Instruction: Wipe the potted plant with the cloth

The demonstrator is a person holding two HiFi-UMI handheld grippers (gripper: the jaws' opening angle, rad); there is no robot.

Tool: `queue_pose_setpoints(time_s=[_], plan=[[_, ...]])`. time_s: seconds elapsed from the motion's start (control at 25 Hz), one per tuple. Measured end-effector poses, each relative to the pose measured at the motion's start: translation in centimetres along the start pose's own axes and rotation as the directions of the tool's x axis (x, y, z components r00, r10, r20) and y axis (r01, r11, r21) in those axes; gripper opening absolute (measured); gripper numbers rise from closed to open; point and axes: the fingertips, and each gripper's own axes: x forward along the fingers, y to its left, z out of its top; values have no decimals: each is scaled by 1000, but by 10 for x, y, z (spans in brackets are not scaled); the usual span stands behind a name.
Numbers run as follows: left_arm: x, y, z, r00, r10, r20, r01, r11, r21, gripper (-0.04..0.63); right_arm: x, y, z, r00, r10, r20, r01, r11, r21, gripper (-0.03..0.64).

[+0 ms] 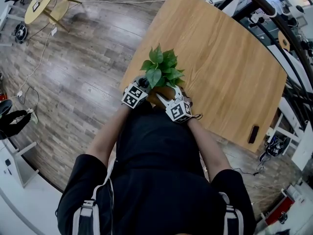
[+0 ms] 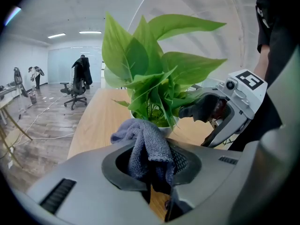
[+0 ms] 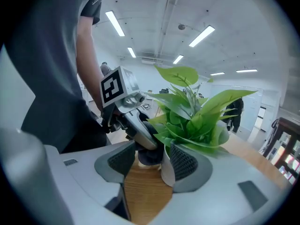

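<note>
Closest to me, at the bottom of the head view, is the person in a black short-sleeved top (image 1: 156, 180), both forearms reaching up to the middle of the frame. The left gripper (image 1: 138, 89) is clamped on a grey-blue knitted cloth (image 2: 146, 146). In the left gripper view the cloth is bunched between the two dark pads at lower centre, and a fold spills up over them towards the plant.

The right gripper (image 1: 172, 102) has its jaws apart. In the right gripper view (image 3: 152, 165) bare wood shows between the pads. The curved white wall of the pot sits right by the right-hand pad, and I cannot tell whether it touches. The left-hand pad stands clear of it.

Just past both tools, in the centre of the head view, stands the green leafy plant in a small white pot (image 1: 161, 67). It sits on the near corner of the light wooden table (image 1: 220, 58). Its broad leaves fill the middle of both gripper views, and some hang over the right gripper's right-hand pad. The two grippers flank the pot closely, left and right.

Further along the table's lower right edge lies a small black slab-shaped object (image 1: 253, 133), well apart from the plant. To the left spreads the grey-brown plank floor (image 1: 83, 67), and a pale round side table (image 1: 41, 4) stands in the upper left corner.
</note>
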Motion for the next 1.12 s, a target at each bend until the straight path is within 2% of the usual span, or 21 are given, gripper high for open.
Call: queue_pose_setpoints(time_s=[0.16, 0.24, 0.4, 0.52, 0.68, 0.72, 0.8, 0.92, 1.04, 1.12], plan=[[-10, 0, 8, 999, 6, 49, -5, 1000, -21, 112, -10, -2, 17, 997, -34, 72, 24, 991, 133, 232], [-16, -4, 12, 998, -7, 68, 9, 999, -35, 112, -16, 1, 19, 996, -54, 78, 39, 983, 180, 232], [-26, -17, 8, 994, -84, 71, 85, 996, -16, 113, -34, -2, 27, 989, -108, 98, 81, 967, 242, 232], [-39, -31, 2, 989, -129, 71, 129, 992, 5, 114, -52, -2, 38, 975, -171, 142, 120, 942, 312, 232], [-73, -53, -3, 975, -180, 127, 178, 984, 27, 112, -65, 15, 61, 951, -264, 164, 182, 901, 394, 230], [-85, -58, -3, 971, -189, 146, 186, 982, 35, 114, -66, 23, 70, 944, -284, 166, 199, 895, 400, 219], [-111, -68, 0, 962, -199, 187, 195, 980, 38, 112, -68, 41, 92, 927, -329, 178, 236, 884, 404, 142], [-151, -86, 9, 947, -207, 246, 199, 978, 58, 112, -75, 70, 128, 889, -395, 229, 270, 859, 434, 59], [-186, -107, 21, 926, -218, 307, 189, 974, 122, 112, -85, 92, 158, 861, -445, 248, 274, 814, 512, 34], [-208, -119, 30, 912, -221, 345, 182, 973, 144, 113, -91, 105, 174, 855, -461, 237, 269, 786, 556, 26]])
